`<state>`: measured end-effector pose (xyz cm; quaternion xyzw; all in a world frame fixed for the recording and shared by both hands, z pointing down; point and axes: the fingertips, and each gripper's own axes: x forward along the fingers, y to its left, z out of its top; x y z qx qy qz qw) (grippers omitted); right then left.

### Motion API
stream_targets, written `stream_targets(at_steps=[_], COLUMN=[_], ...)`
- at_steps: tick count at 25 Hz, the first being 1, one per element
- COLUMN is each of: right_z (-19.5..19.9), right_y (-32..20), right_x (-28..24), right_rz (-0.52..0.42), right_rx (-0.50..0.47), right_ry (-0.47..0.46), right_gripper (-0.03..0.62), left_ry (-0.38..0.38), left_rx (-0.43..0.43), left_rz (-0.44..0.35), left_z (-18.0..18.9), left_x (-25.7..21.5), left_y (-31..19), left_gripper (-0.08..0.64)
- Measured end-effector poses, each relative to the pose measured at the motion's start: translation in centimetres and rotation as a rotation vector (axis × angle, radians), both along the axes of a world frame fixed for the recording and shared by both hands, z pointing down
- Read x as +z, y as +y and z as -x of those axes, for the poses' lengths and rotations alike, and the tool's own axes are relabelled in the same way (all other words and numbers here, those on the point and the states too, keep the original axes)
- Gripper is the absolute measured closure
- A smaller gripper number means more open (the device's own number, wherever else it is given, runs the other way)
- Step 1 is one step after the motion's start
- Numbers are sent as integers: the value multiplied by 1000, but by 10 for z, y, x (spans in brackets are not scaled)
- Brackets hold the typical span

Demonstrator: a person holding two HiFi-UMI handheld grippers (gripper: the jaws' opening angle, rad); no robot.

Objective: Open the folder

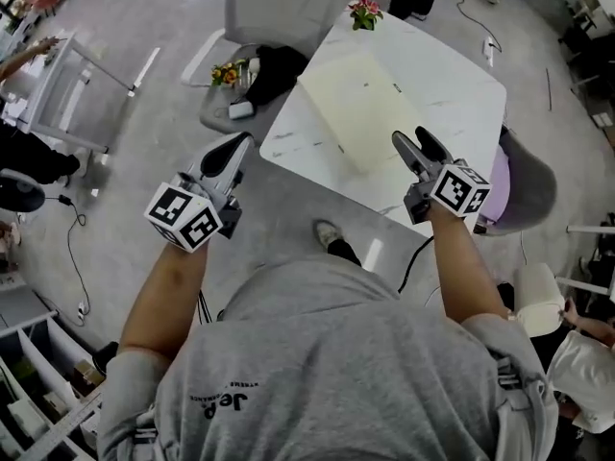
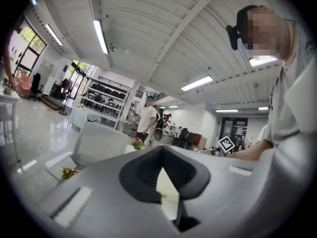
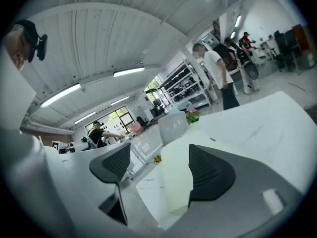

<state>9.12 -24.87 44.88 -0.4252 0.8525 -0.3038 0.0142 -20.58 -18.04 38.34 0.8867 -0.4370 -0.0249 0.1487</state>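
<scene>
A pale cream folder [image 1: 370, 109] lies shut and flat on the white table [image 1: 461, 94]. My right gripper [image 1: 415, 144] hovers at the table's near edge, just short of the folder's near right corner, open with nothing between its pads. The right gripper view shows the folder [image 3: 178, 177] in the gap between those dark pads [image 3: 210, 175]. My left gripper [image 1: 233, 152] is shut and empty, held over the floor left of the table's near corner. In the left gripper view a sliver of the folder [image 2: 166, 185] shows under its joined tips.
A small pot of pink flowers [image 1: 364, 12] stands at the table's far corner. A white chair [image 1: 283, 3] is behind the table, a grey seat [image 1: 219, 113] with a black bag and flowers to its left, a purple chair [image 1: 524, 185] to its right.
</scene>
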Motion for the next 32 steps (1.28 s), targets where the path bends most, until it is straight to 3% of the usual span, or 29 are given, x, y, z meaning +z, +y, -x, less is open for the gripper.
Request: stream_targets(at_steps=[5, 11, 16, 20, 32], right_z=[-35, -26, -16, -7, -13], right_y=[22, 43, 31, 30, 25], right_x=[64, 119, 132, 137, 136], right_rz=[190, 351, 373, 414, 416], right_rx=[69, 60, 44, 50, 39], right_ry=[-139, -338, -440, -445, -489], right_gripper=[235, 238, 238, 238, 241], left_ry=[-6, -32, -47, -51, -50], left_rx=[114, 204, 227, 221, 196], left_rz=[43, 89, 113, 128, 131], left_z=[-60, -108, -119, -116, -115], left_x=[28, 56, 72, 76, 82], left_y=[-17, -23, -23, -17, -11], left_gripper=[511, 511, 511, 511, 511])
